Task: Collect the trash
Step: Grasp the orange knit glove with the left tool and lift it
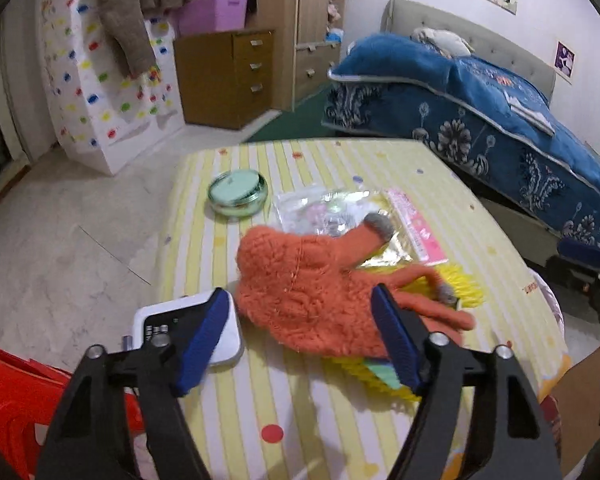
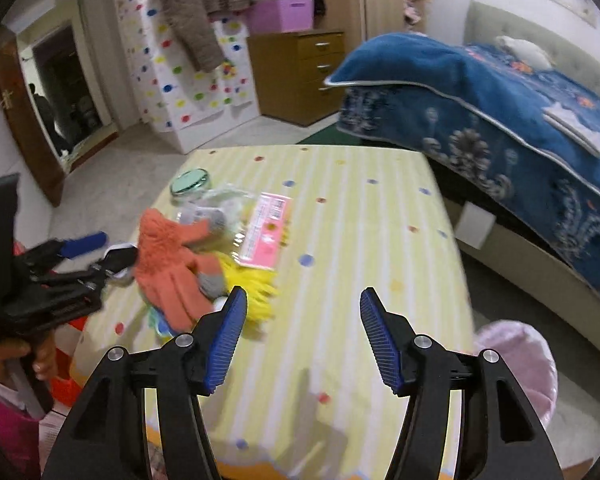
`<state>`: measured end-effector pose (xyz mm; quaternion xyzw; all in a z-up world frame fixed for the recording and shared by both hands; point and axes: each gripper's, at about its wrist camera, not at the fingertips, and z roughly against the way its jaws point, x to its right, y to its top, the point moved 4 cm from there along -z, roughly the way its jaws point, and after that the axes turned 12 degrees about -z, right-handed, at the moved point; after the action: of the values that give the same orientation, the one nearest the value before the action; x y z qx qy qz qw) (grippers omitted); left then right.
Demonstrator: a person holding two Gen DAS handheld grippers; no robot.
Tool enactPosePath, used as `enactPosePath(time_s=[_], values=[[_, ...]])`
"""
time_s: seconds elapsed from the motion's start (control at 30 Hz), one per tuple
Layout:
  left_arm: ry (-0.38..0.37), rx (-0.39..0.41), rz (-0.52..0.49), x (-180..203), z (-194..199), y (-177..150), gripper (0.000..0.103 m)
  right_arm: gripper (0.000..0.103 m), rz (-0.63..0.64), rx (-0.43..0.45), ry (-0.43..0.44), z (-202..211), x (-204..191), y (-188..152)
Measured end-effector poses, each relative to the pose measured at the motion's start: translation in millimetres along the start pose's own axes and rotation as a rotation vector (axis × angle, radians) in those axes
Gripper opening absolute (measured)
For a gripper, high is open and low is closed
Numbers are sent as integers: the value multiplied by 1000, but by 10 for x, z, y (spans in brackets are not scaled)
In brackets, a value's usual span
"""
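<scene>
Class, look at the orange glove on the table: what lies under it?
Under the orange glove lie a yellow bristly item and, at its fingers, a clear plastic wrapper. Pale green edges peek out; what else it covers is hidden.

A crinkled clear plastic wrapper with a pink printed strip along one edge lies flat on the striped table, at twelve o'clock from a fuzzy orange glove. One gray-tipped glove finger overlaps the wrapper. The glove lies limp across a spiky yellow item, which sticks out at its three o'clock side.
</scene>
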<state>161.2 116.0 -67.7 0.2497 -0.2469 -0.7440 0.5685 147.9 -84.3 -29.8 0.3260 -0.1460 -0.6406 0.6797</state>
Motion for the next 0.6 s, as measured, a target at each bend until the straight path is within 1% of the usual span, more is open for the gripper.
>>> enactPosePath(time_s=[0.07,0.17,0.2,0.3,0.33,0.37,0.4,0.43,0.5,0.6], values=[[-30,-17,-16,21,-145,9,68,59,7,-11,0,-101,-64,46],[-40,-42,-35,30,-334,2,68,59,-7,-25,6,-199,-111,91],[-43,-55,-40,31,-404,-4,66,59,-12,-30,12,-217,-114,100],[-72,-64,-46,25,-493,-35,47,60,-18,-39,25,-263,-116,125],[-82,-57,-46,13,-480,-39,36,63,-19,-42,28,-274,-109,121],[-85,-51,-45,-7,-461,-33,29,65,-22,-43,30,-286,-97,128],[-81,-38,-39,-40,-396,-33,19,69,-26,-44,32,-303,-93,135],[-79,-24,-33,-79,-347,-31,17,73,-31,-44,38,-318,-90,143],[-83,24,-16,-130,-149,8,17,76,-40,-42,49,-345,-96,157],[-75,116,-11,-184,256,90,17,76,-48,-52,64,-437,-117,175]])
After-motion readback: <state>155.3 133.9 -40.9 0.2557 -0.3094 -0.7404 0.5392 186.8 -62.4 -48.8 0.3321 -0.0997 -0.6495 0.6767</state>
